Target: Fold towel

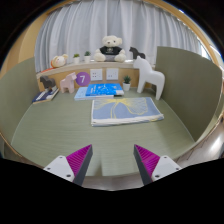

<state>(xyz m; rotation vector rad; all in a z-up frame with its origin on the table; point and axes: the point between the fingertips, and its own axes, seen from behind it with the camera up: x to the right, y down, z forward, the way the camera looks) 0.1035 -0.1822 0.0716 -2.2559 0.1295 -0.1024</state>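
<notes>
A folded white towel with blue edges (126, 110) lies flat on the olive-green table (60, 125), beyond my fingers and a little to the right. My gripper (113, 160) is open and empty, its magenta pads (80, 158) spread wide above the table's near edge. Nothing stands between the fingers.
A blue-patterned cloth (104, 90) lies behind the towel. A teddy bear (112, 48) sits on a low shelf at the back with small figures and cards. A white toy horse (146, 72) stands to the right. A green partition (185, 85) bounds the table's right side.
</notes>
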